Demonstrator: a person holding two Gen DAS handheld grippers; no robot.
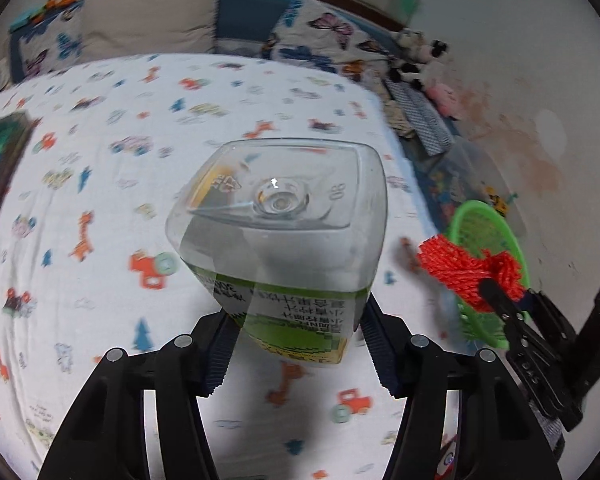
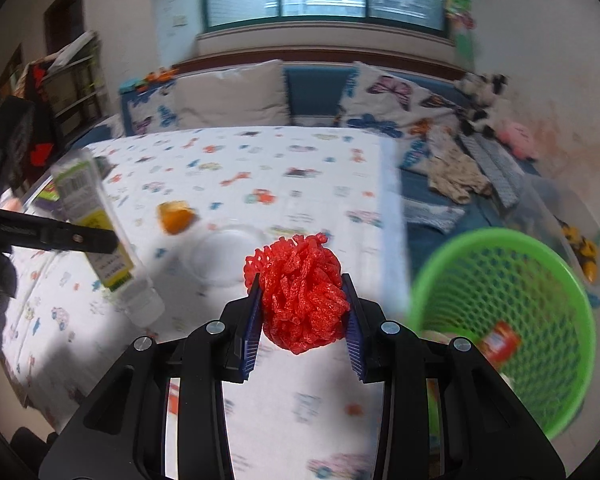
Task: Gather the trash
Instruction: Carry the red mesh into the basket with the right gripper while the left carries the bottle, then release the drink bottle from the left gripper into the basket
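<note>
My left gripper (image 1: 296,344) is shut on a clear plastic bottle (image 1: 284,232) with a green and yellow label, its base toward the camera, held above the patterned sheet. The bottle (image 2: 96,220) also shows at the left of the right wrist view, cap end down. My right gripper (image 2: 302,320) is shut on a red foam net (image 2: 300,296), also seen in the left wrist view (image 1: 456,268). A green mesh basket (image 2: 540,292) stands to the right with a red wrapper (image 2: 500,342) inside. An orange scrap (image 2: 176,216) and a clear lid (image 2: 228,254) lie on the sheet.
The white sheet (image 2: 260,168) with cartoon prints covers the surface; its right edge drops to blue bedding with clothes (image 2: 456,172) and plush toys (image 2: 484,96). Pillows (image 2: 228,96) line the far side. A clear bin with toys (image 2: 576,236) sits behind the basket. A dark picture book (image 1: 0,172) lies at left.
</note>
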